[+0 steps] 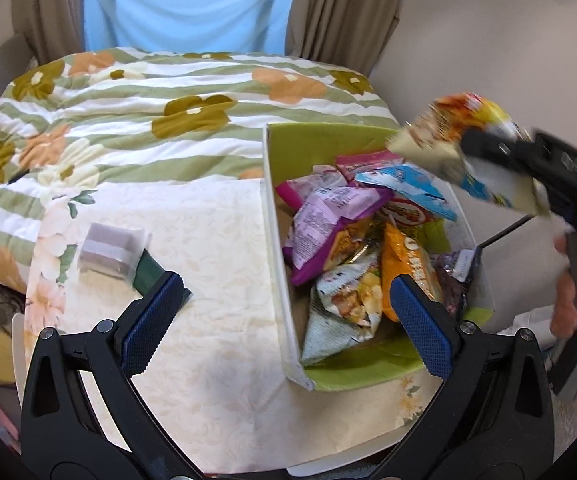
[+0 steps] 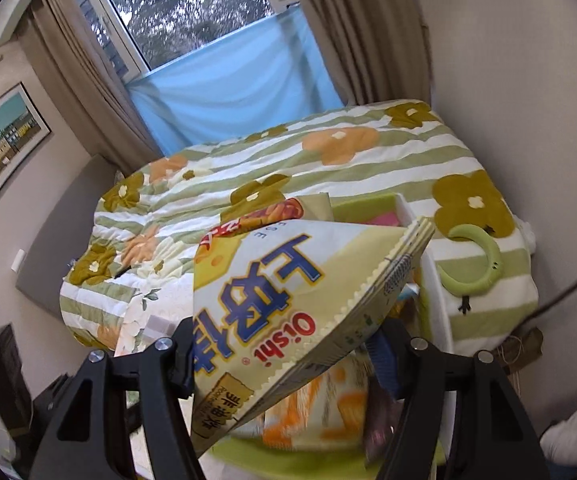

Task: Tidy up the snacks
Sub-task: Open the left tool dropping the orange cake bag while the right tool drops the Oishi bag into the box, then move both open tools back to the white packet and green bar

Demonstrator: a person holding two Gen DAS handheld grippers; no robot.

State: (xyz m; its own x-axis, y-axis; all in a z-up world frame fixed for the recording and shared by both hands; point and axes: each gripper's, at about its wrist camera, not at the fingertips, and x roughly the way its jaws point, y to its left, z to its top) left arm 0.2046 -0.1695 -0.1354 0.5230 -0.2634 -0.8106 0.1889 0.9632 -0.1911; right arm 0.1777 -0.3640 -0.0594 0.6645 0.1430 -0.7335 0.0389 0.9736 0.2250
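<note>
Two hand-held grippers: right (image 2: 284, 364) clamps Oishi bag (image 2: 288, 304), blurred; left (image 1: 284, 316) apart, empty.

Soft window daylight, fisheye warp, motion blur

Open cloth (image 1: 208, 300) left of box (image 1: 276, 264), blocked only by small packet (image 1: 112, 252) near left edge. Box crammed with snack bags (image 1: 340, 236); no bare floor inside. Above its right rim, held bag (image 1: 460, 152) and right gripper (image 1: 500, 148) in the way.
</note>
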